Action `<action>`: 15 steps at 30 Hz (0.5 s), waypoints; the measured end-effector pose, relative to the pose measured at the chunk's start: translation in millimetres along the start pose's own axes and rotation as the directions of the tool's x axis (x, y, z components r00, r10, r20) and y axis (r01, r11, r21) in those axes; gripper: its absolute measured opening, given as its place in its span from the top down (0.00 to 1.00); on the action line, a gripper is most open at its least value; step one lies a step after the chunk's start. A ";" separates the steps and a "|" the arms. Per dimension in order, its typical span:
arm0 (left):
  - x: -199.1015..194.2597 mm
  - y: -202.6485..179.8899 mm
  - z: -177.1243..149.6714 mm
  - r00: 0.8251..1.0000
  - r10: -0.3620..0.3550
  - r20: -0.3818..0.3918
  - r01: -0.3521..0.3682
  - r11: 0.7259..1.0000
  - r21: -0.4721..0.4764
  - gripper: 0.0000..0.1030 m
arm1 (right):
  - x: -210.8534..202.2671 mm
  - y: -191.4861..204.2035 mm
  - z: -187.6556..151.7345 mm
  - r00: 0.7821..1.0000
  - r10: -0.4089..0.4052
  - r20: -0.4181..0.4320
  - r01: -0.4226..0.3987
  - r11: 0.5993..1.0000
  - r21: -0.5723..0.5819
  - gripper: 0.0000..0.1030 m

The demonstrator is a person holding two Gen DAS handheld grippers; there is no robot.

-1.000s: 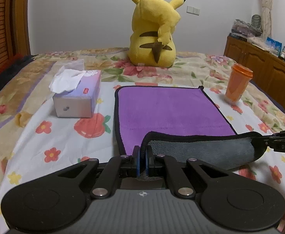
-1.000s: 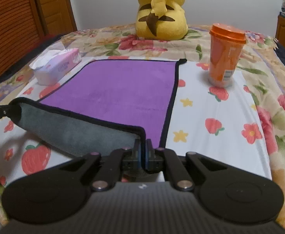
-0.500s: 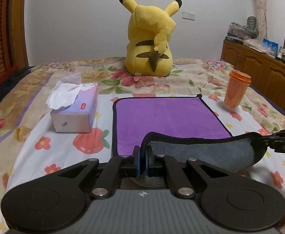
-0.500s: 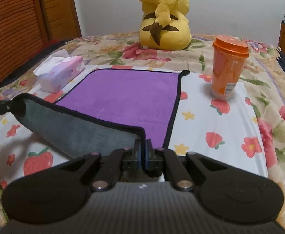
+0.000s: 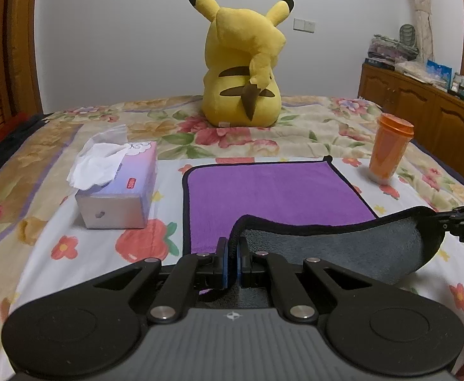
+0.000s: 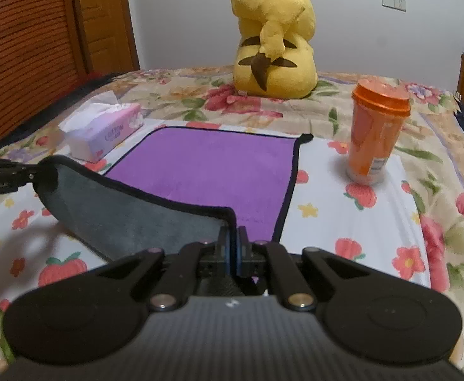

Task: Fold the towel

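A purple towel (image 5: 273,190) with a black hem and grey underside lies on the bed; it also shows in the right wrist view (image 6: 206,168). Its near edge is lifted off the bed, grey side (image 5: 352,247) facing me. My left gripper (image 5: 232,254) is shut on the towel's near left corner. My right gripper (image 6: 233,244) is shut on the near right corner. Each gripper's tip shows at the edge of the other's view, holding the raised hem taut between them.
A tissue box (image 5: 117,187) stands left of the towel. An orange lidded cup (image 5: 387,149) stands to the right. A yellow plush toy (image 5: 244,63) sits at the back of the bed. A wooden cabinet (image 5: 422,104) lines the right wall.
Both grippers have risen and carried the near edge of the towel higher off the bed; the view has tilted up and shows more of the wall.
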State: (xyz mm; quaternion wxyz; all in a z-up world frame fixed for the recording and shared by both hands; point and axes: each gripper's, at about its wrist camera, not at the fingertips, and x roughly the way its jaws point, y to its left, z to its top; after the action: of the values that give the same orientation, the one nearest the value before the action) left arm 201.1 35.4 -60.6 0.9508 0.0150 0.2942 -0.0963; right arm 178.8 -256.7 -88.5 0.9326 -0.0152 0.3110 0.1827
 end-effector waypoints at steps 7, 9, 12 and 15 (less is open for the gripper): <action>11.7 1.5 2.9 1.000 0.001 0.010 -0.002 1.000 0.022 0.92 | -2.4 0.1 6.2 0.999 0.014 0.034 -0.014 1.000 -0.012 0.96; 15.0 2.6 4.7 1.000 0.002 0.011 -0.002 1.000 0.024 0.92 | -2.6 0.6 7.4 0.999 0.016 0.047 -0.015 1.000 -0.017 0.96; 18.7 4.4 7.5 1.000 -0.001 0.012 0.000 1.000 0.025 0.92 | -1.5 0.4 9.0 0.998 0.013 0.059 -0.012 1.000 -0.021 0.96; 21.5 5.1 10.6 1.000 -0.001 0.017 0.001 1.000 0.030 0.92 | -1.7 0.9 11.8 0.997 0.017 0.071 -0.015 1.000 -0.025 0.96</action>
State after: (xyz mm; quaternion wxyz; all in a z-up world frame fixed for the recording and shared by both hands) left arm 225.3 35.7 -64.1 0.9529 0.0283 0.2846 -0.1013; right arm 184.0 -254.8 -77.9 0.9413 -0.0174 0.2753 0.1943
